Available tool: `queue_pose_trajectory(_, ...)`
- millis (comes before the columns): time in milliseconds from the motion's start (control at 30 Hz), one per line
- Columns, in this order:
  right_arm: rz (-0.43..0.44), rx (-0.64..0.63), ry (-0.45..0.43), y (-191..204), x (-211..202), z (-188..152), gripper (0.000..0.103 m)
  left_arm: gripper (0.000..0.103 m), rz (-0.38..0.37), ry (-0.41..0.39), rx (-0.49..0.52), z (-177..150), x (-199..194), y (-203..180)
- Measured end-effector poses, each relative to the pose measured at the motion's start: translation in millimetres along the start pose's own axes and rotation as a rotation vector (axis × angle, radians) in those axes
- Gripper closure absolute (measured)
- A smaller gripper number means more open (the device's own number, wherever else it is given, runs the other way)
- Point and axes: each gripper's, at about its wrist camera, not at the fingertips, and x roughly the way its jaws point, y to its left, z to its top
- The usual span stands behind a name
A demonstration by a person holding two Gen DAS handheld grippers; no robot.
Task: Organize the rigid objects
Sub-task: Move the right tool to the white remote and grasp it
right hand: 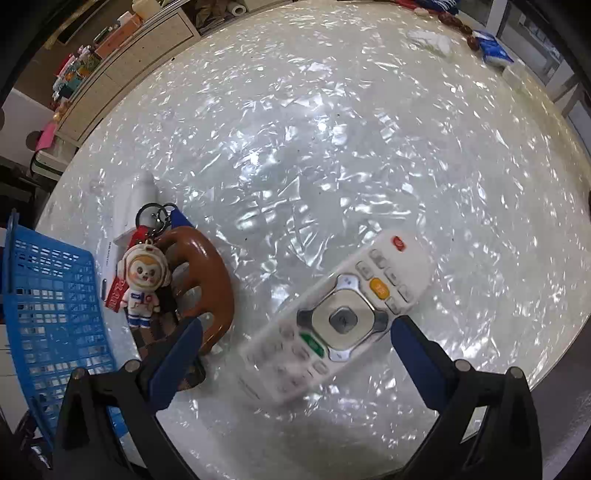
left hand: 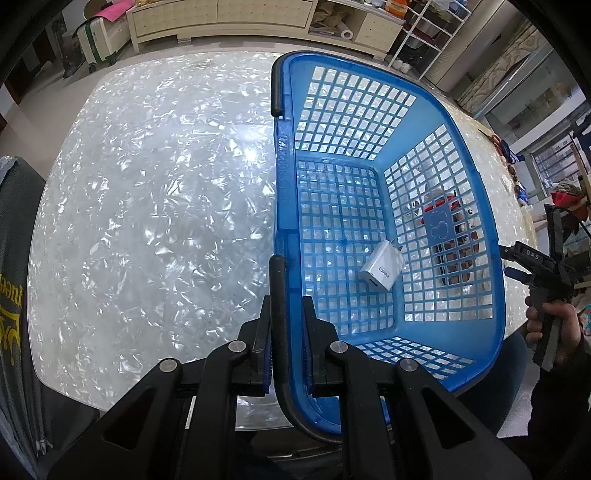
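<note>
A white remote control (right hand: 334, 325) lies face up on the pearly white counter (right hand: 332, 147), set on a slant with its red power button at the far end and its number keys at the near end. The right tongs (right hand: 295, 334) hang just above it, spread wide, one blue-padded finger on each side of the remote's middle and neither pad touching it.

Just beside the remote on its left sits a brown curved object (right hand: 210, 280), and leaning on that is an astronaut figure keychain (right hand: 142, 288) with a red tag and black rings. A white box-like item (right hand: 129, 218) lies behind the keychain; what it is cannot be told. Further left stands the blue plastic basket (right hand: 55, 306).

From the left wrist view, the basket (left hand: 476, 184) rests on the counter (left hand: 147, 203) with a white wall charger (left hand: 382, 269) lying alone on its lattice floor, toward the right wall. The keychain and brown object show dimly through that wall. The left tongs (left hand: 287, 328) are clamped narrow on the basket's left rim, right where the black handle (left hand: 277, 295) meets it.

At the right edge of that view a hand (left hand: 554, 321) grips the other tool's handle. Beyond the counter stand a cream cabinet (left hand: 221, 18), a white shelf rack (left hand: 432, 33) and a pale suitcase (left hand: 98, 35).
</note>
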Motion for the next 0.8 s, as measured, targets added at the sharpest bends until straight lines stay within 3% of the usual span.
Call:
queue_pose_trajectory(533,-0.098,-0.087,-0.006,20.5,29.2,-18.2,0.014,0.089,0.004,-0.004,-0.005,-1.2,0.6,-0.1)
queue_pose_trajectory(800,-0.162,-0.178,-0.051,23.3,23.4,-41.9,0.043,0.089,-0.003,-0.011,-0.012,-2.8,1.0,-0.6)
